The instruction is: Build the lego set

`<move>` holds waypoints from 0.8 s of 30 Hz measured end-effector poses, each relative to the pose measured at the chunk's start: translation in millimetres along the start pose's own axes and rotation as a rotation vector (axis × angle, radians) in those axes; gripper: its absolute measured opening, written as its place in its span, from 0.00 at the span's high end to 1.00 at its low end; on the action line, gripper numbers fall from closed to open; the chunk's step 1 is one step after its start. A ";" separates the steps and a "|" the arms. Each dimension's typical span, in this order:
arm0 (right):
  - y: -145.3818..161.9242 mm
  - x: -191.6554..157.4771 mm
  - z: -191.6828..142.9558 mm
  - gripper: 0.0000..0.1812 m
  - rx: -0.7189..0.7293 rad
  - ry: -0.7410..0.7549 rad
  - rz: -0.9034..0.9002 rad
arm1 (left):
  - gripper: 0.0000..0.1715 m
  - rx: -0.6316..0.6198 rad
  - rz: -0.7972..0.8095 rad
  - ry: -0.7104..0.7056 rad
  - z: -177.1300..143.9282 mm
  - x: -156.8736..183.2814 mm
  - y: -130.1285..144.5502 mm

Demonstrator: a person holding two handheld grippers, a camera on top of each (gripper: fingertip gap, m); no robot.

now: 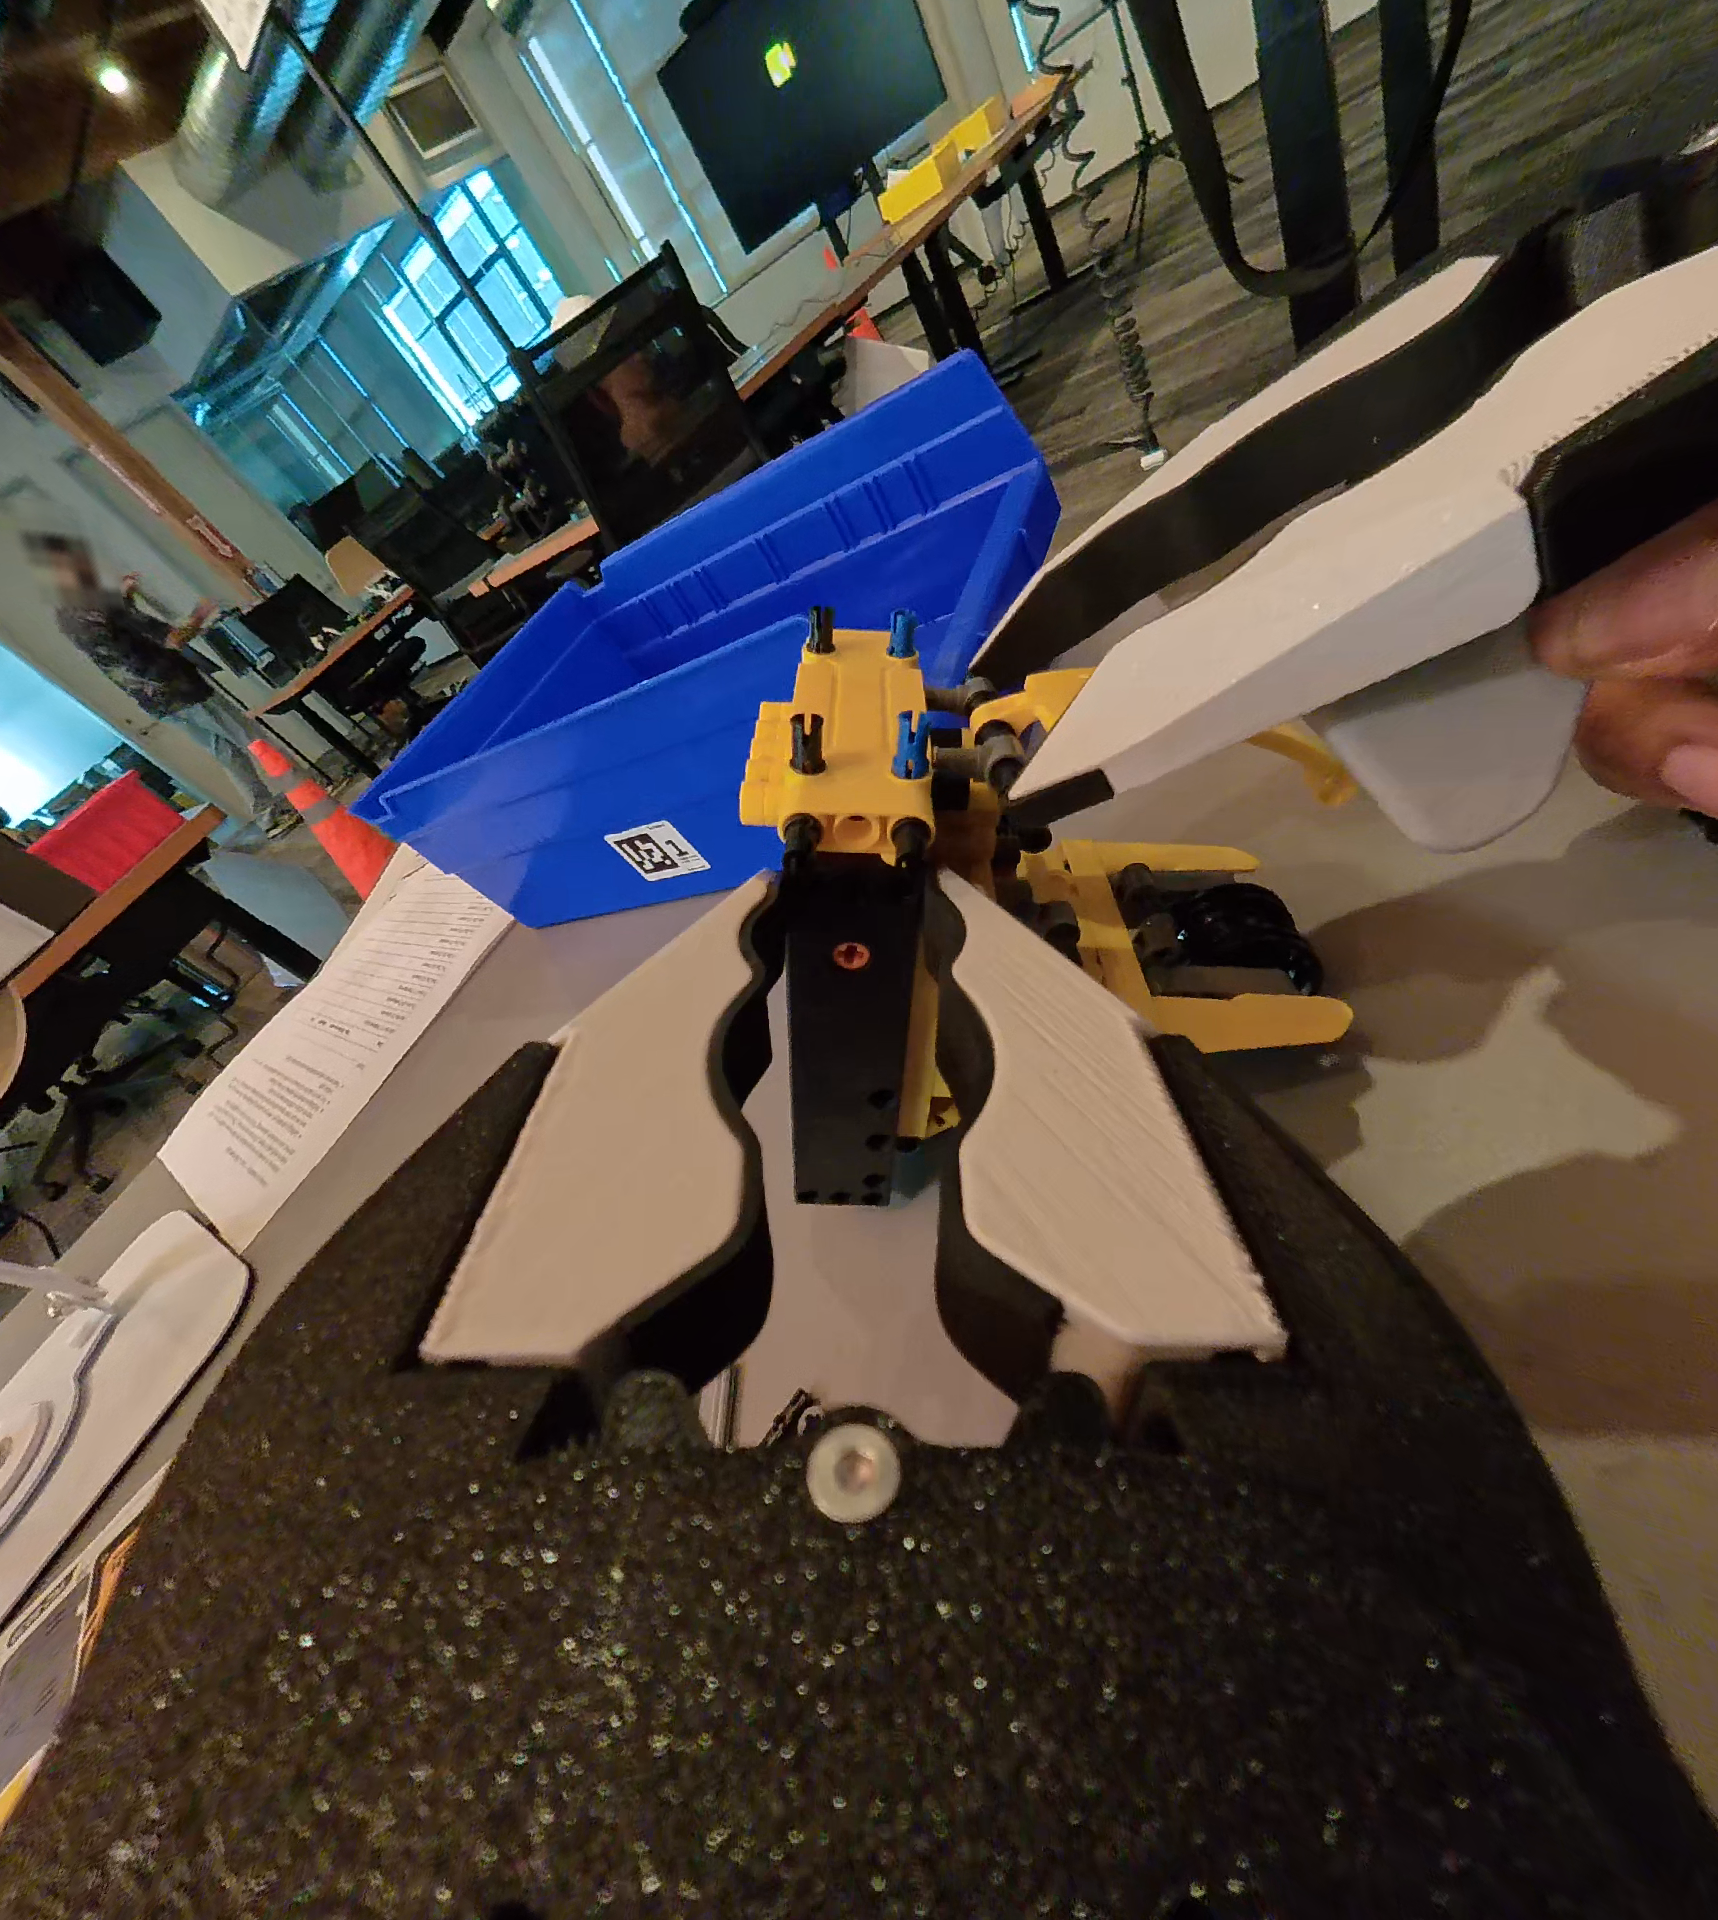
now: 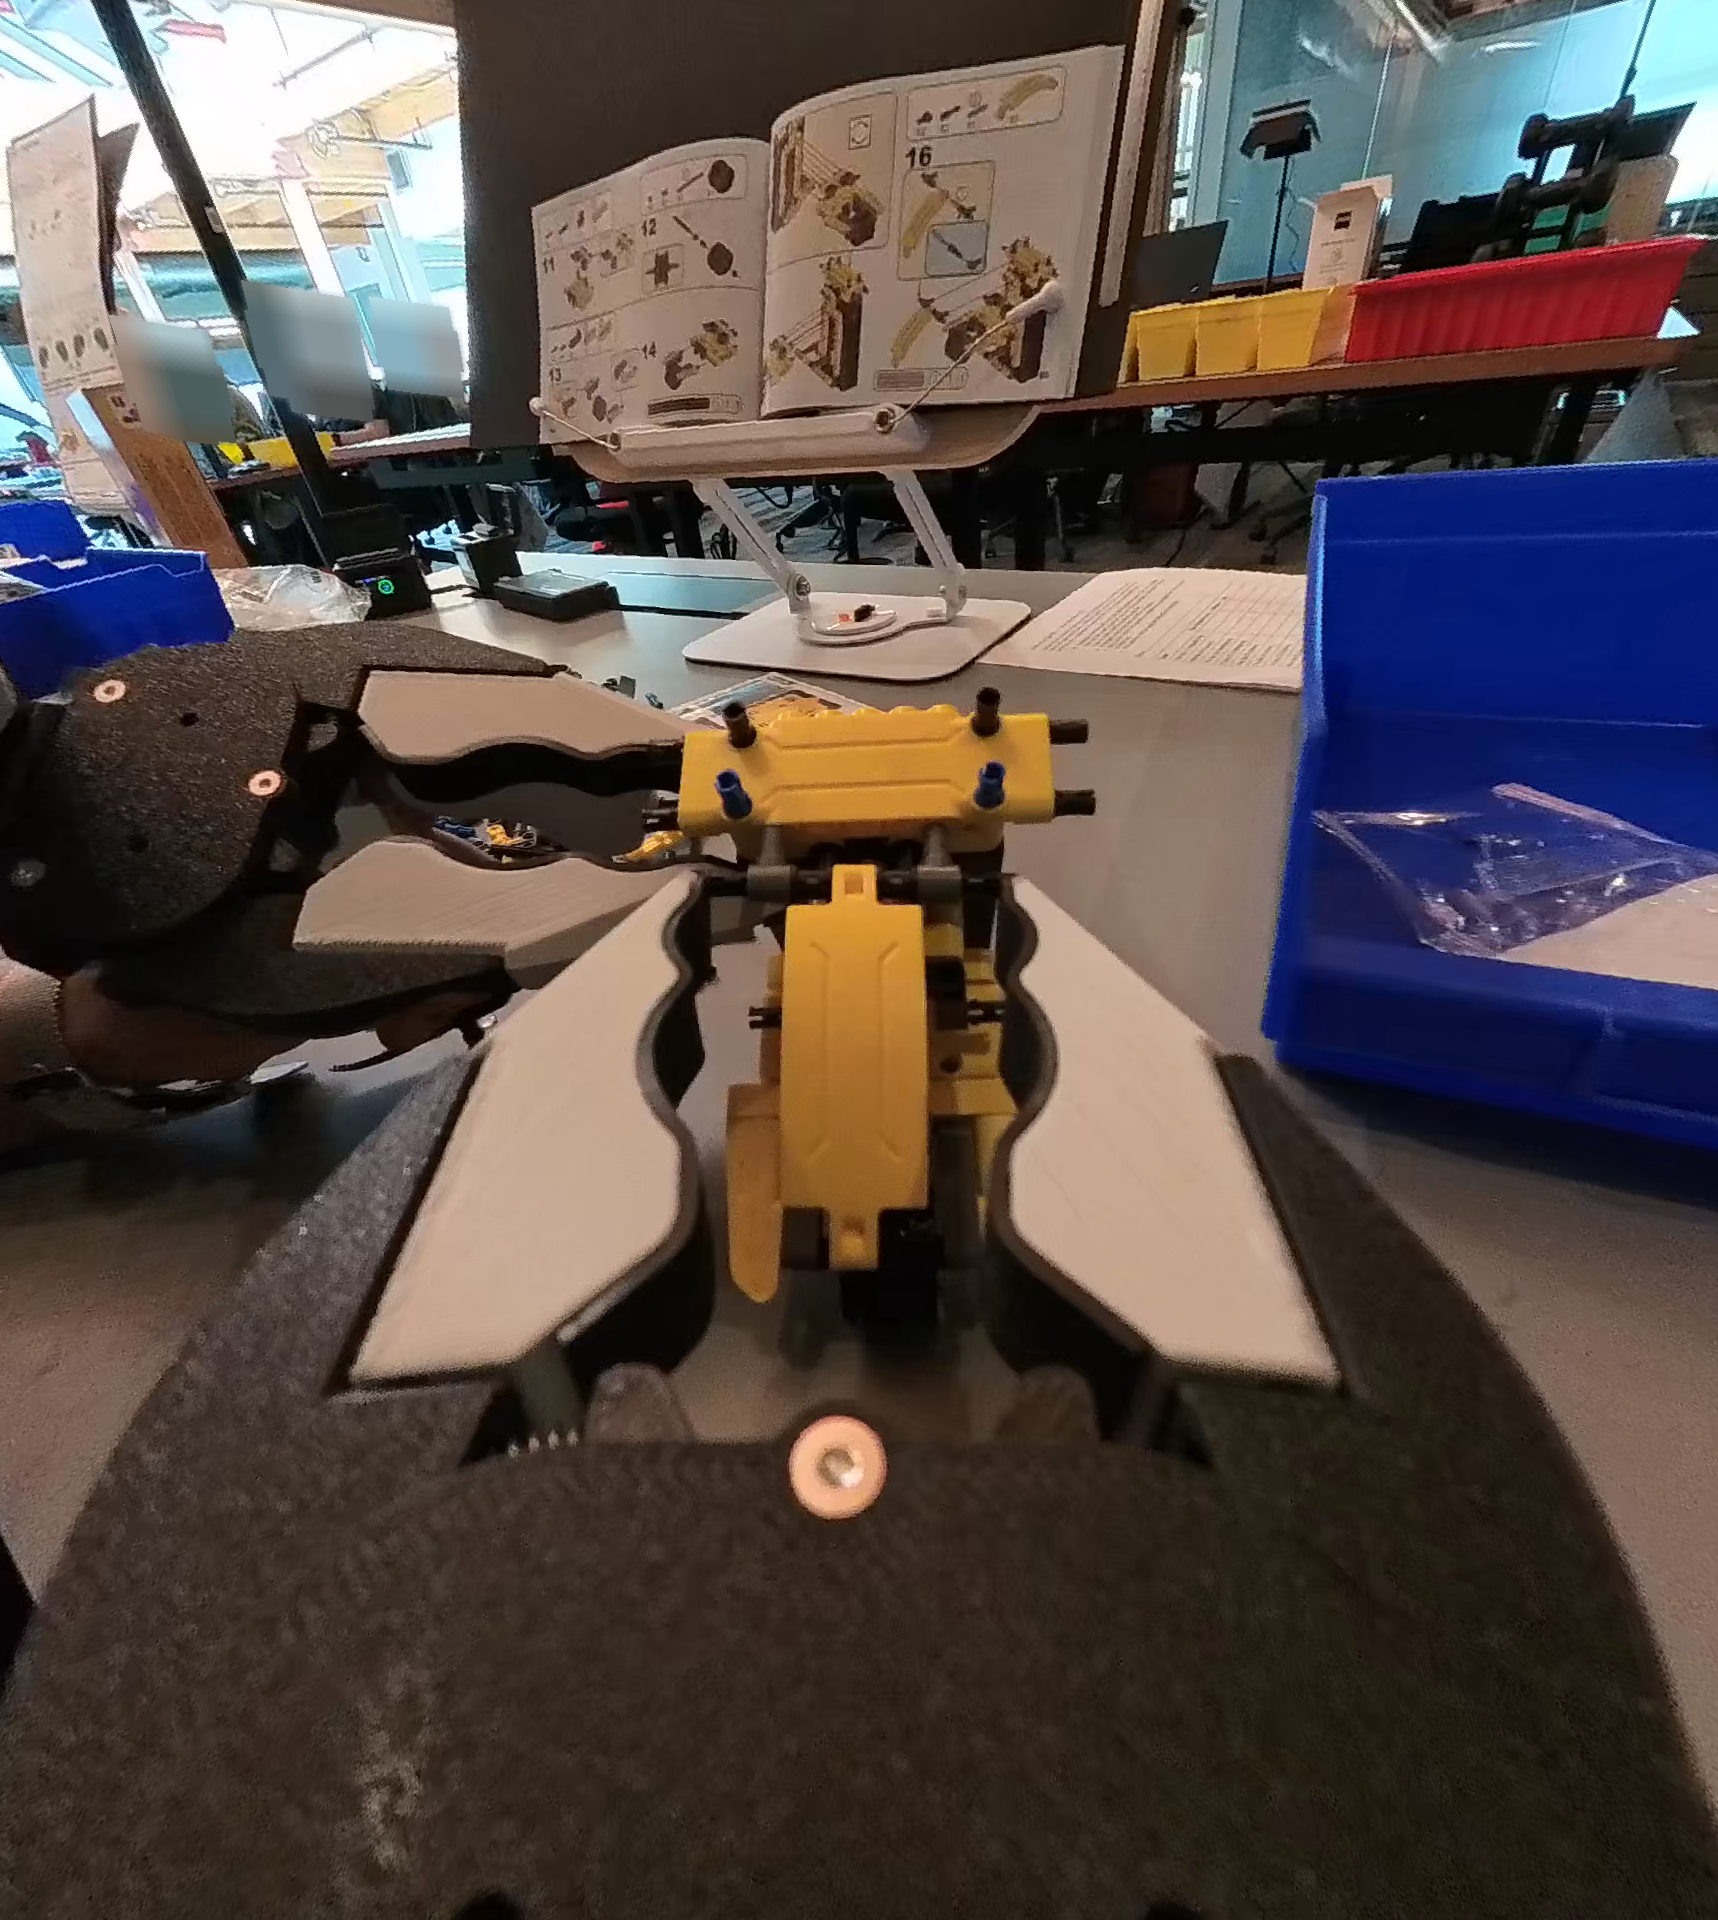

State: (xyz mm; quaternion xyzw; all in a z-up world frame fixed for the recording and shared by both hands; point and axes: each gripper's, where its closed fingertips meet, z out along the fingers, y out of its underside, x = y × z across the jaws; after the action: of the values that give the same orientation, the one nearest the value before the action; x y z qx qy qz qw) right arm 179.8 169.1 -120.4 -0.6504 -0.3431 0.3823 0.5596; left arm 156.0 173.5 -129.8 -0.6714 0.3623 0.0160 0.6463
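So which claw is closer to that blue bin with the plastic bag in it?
Right. The right claw, around the yellow and black brick model, sits just beside the blue bin. The left claw reaches in from the model's far side, away from it.

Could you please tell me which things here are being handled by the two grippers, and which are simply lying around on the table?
In hand:
- yellow and black brick model
- left hand-held gripper, gripping the model
- right hand-held gripper, closed around the model

Lying about:
- blue bin holding a clear plastic bag
- open instruction booklet on its stand
- printed sheet
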 end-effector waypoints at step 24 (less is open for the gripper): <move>1.5 -1.4 -0.4 0.70 -0.016 0.028 -0.085 | 0.85 0.015 0.002 0.033 -3.8 2.1 0.4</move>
State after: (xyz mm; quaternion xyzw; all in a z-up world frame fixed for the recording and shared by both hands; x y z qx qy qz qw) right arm 179.5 167.5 -121.6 -0.6447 -0.3657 0.3464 0.5750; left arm 155.7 169.3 -130.6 -0.6664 0.3739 0.0030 0.6451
